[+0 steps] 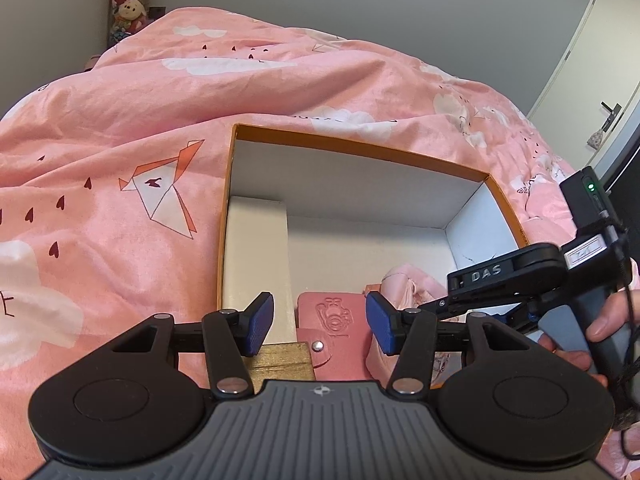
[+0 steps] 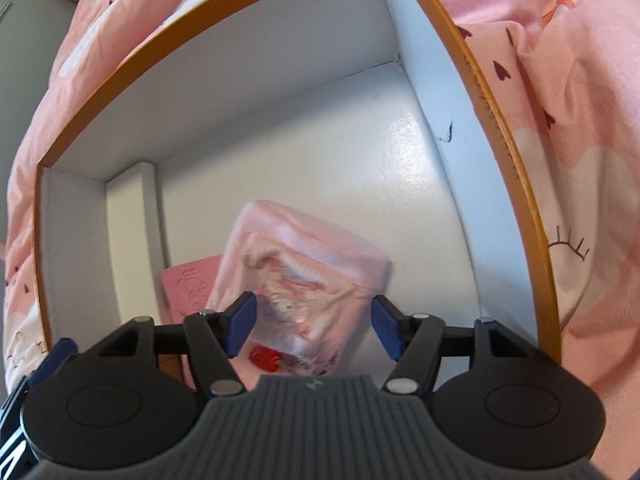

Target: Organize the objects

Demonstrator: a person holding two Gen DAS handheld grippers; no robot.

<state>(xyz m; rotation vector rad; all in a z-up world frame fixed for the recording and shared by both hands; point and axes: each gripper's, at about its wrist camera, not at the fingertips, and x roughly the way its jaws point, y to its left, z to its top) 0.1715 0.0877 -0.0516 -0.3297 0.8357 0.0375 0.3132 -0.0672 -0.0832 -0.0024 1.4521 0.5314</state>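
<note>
Right wrist view looks almost straight down into the orange-rimmed box (image 2: 516, 184) lying on the pink quilt (image 2: 580, 80), and just ahead of the right gripper (image 2: 314, 326) sits a pink soft pack (image 2: 304, 264) — blurred, so its print is hard to read. The jaws stand apart; the pack is between them, but neither pad seems to press on it. To the left of that gripper, against the pack, lies a flat pink embossed wallet (image 2: 188, 284). From the left wrist view, the left gripper (image 1: 320, 322) hangs over the near end of the box, jaws apart on nothing, with the wallet just beyond its tips and a gold block (image 1: 280, 362) below. The pack looks light and squashy — it should give under the pads, so I would take it across its middle, gently. The wallet seems thin and stiff enough to pinch by an edge.
</note>
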